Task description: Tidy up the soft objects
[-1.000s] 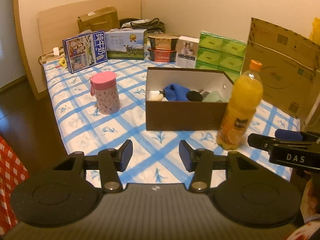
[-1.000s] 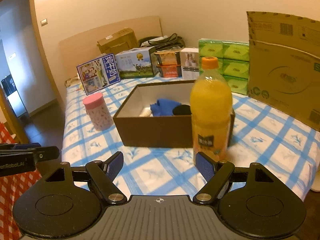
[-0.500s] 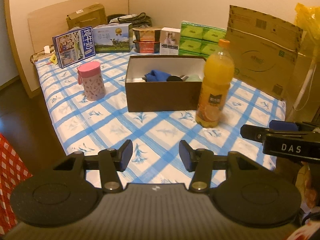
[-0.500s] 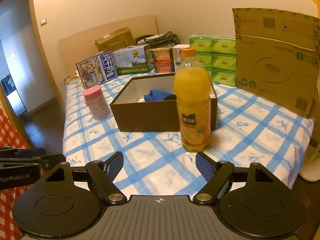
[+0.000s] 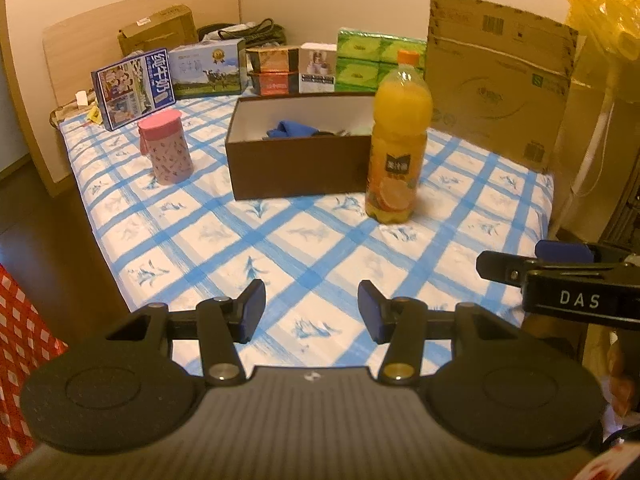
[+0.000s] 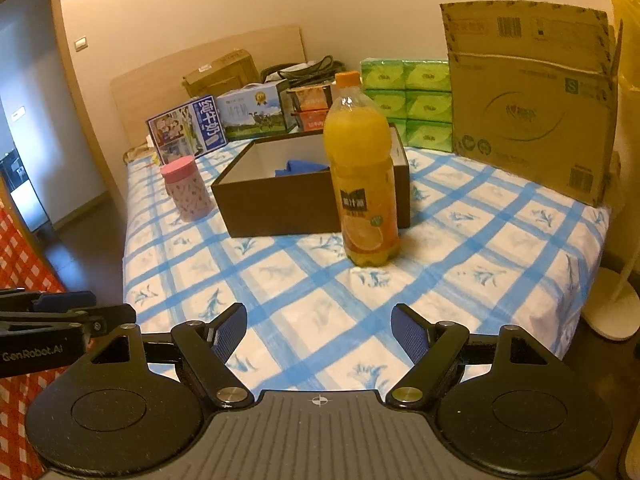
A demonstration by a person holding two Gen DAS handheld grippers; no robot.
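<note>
Hovering empty, left gripper [image 5: 311, 304] & right gripper [image 6: 318, 334] both gaped; blue cloth [image 5: 290, 128] lay in brown box [image 5: 300, 172] at 12 o'clock. Risk: reaching in could topple juice bottle [image 6: 362, 176].

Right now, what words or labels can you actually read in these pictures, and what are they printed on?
"DAS": on the right gripper.
"GenRobot.AI": on the left gripper.
"纯牛奶": on the blue milk carton.
"S": on the big cardboard box.
Orange juice bottle label, barcodes, other boxes: too blurred.
</note>
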